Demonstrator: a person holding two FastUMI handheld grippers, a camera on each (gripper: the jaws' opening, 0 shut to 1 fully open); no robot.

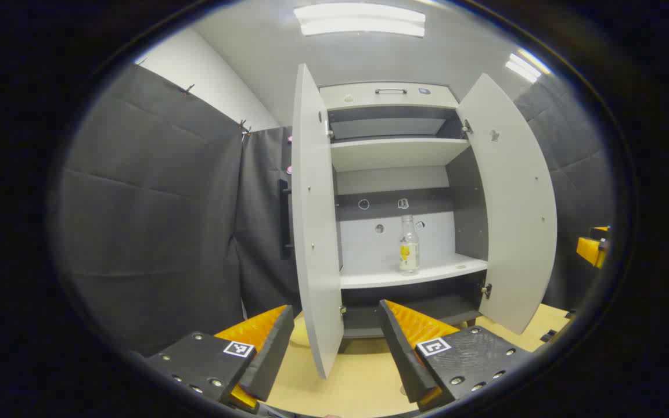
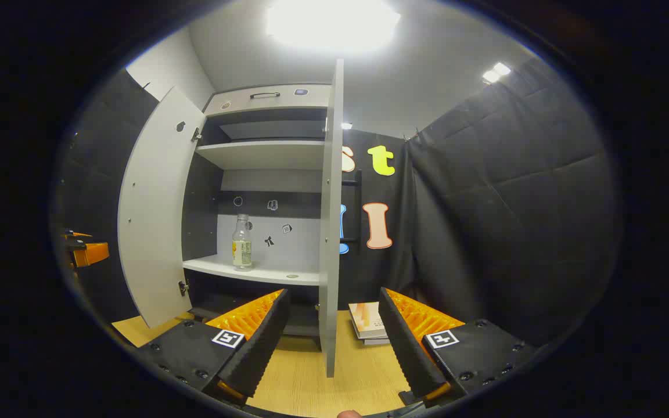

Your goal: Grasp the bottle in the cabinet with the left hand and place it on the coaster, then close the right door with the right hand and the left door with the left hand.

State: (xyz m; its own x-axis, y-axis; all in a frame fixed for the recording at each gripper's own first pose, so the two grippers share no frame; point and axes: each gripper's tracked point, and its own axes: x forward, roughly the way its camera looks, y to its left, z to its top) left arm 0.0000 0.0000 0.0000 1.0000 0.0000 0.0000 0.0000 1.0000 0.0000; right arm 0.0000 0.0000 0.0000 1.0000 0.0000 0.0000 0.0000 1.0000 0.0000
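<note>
Before the open cabinet, both hand-held grippers wait wide open and empty.
Nearest, the left hand-held gripper [image 1: 334, 354] and right hand-held gripper [image 2: 334, 348] hover over the pale wooden desk [image 1: 363, 383]. Beyond, between the cabinet's two open white doors [image 1: 314, 232], the clear plastic bottle with a yellow label [image 1: 409, 244] stands upright on the lower white shelf [image 1: 427, 271], long axis vertical. It looks light, smooth and probably slippery, so take it across the labelled body.

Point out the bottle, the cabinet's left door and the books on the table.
bottle [image 1: 409, 247], left gripper view, on its label.
left door [image 1: 316, 232], left gripper view, mid inner face.
books [image 2: 366, 319], right gripper view, top cover.
</note>
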